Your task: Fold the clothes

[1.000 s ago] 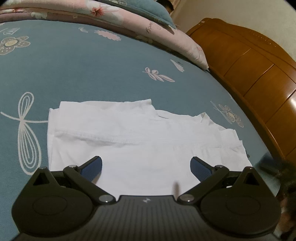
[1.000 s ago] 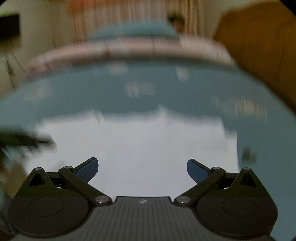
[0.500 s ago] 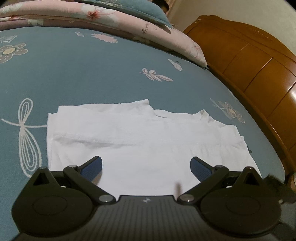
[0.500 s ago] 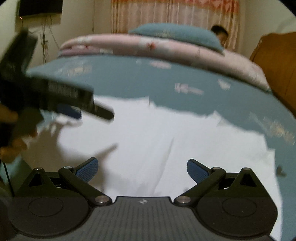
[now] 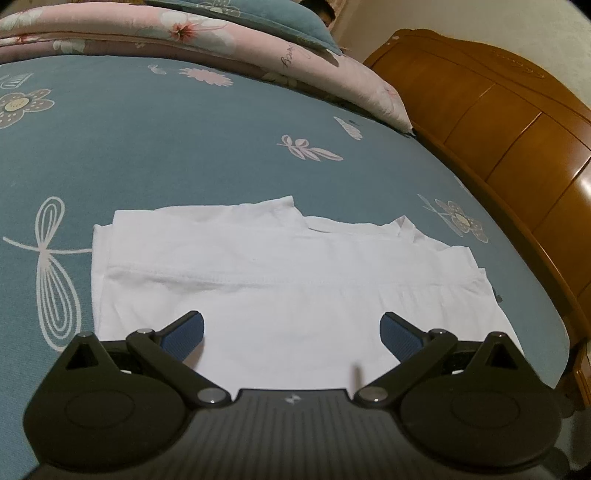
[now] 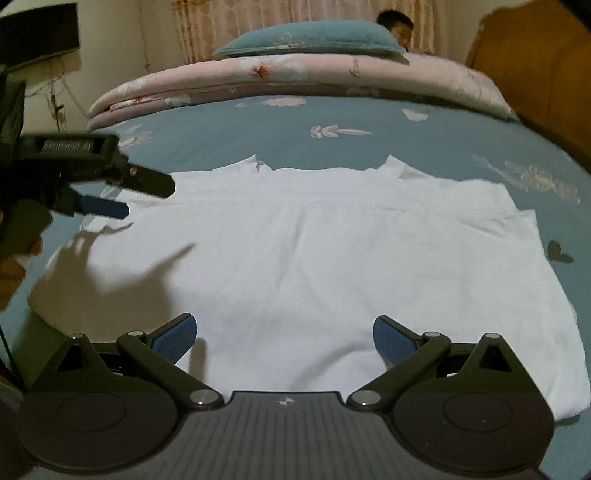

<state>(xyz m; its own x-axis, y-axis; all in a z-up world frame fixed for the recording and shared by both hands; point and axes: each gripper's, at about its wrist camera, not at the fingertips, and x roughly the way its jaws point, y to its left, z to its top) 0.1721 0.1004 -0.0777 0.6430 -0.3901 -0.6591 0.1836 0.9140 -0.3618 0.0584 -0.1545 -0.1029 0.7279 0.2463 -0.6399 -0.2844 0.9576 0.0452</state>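
A white garment (image 5: 280, 273) lies folded flat on the blue bedsheet (image 5: 147, 147), its layered edges at the far side. My left gripper (image 5: 292, 334) hovers open over its near edge, nothing between the blue pads. In the right wrist view the same white garment (image 6: 314, 251) fills the middle. My right gripper (image 6: 284, 338) is open above its near part, holding nothing. The left gripper (image 6: 110, 195) shows there at the left edge, held by a hand (image 6: 14, 266), over the garment's left end.
A pink floral quilt (image 6: 295, 77) with a blue pillow (image 6: 310, 37) on top is stacked at the far side of the bed. A wooden headboard (image 5: 498, 129) runs along the right. A person (image 6: 395, 26) is behind the pillow.
The right gripper's view has steadied and dropped closer over the garment. The left gripper has drifted slightly; the garment has not moved. Both stay open.
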